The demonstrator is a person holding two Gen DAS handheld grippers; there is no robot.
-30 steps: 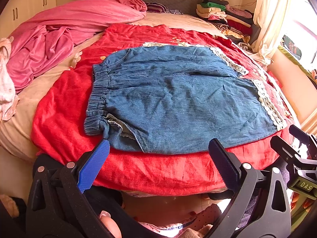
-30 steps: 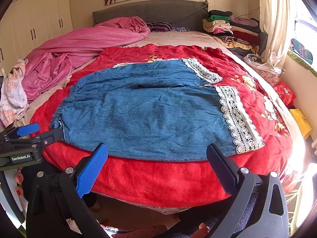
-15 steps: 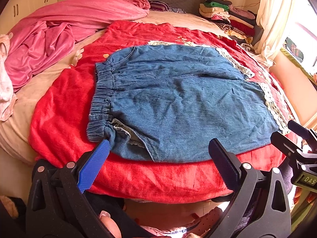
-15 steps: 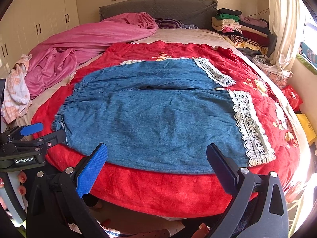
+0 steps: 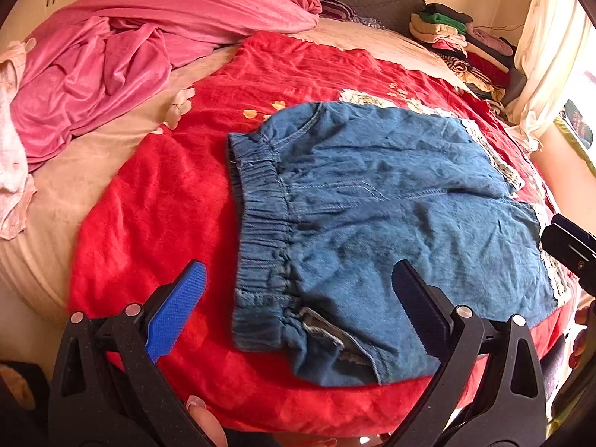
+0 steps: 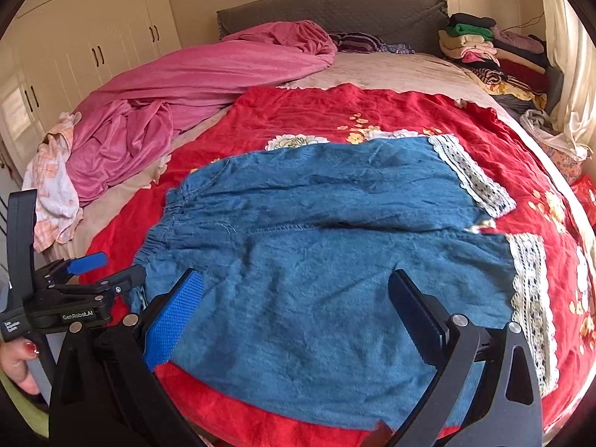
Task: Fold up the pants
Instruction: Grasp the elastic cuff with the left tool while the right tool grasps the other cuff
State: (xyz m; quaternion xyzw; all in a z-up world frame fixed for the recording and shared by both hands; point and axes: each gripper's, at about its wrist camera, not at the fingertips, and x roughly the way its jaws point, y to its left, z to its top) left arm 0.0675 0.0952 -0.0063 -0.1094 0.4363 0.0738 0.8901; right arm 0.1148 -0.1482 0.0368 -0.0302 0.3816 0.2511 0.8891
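Left wrist view: the pants (image 5: 391, 223) lie flat on the red blanket (image 5: 156, 231) on the bed. Both the left hand-held gripper (image 5: 298, 309) and the right hand-held gripper (image 6: 294, 309) hover with jaws apart, empty. Each should probably pinch the near edge, waistband corner and hem, before lifting evenly.

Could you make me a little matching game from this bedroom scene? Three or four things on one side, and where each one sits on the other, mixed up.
Things:
1. denim pants
2. pink blanket
3. stack of folded clothes
4. lace trim

Places:
A. bunched along the bed's left side
B. piled at the far right corner by the headboard
C. along the leg hems of the pants
D. spread flat on the red blanket

Pairs: 1-D, 2-A, 3-B, 4-C
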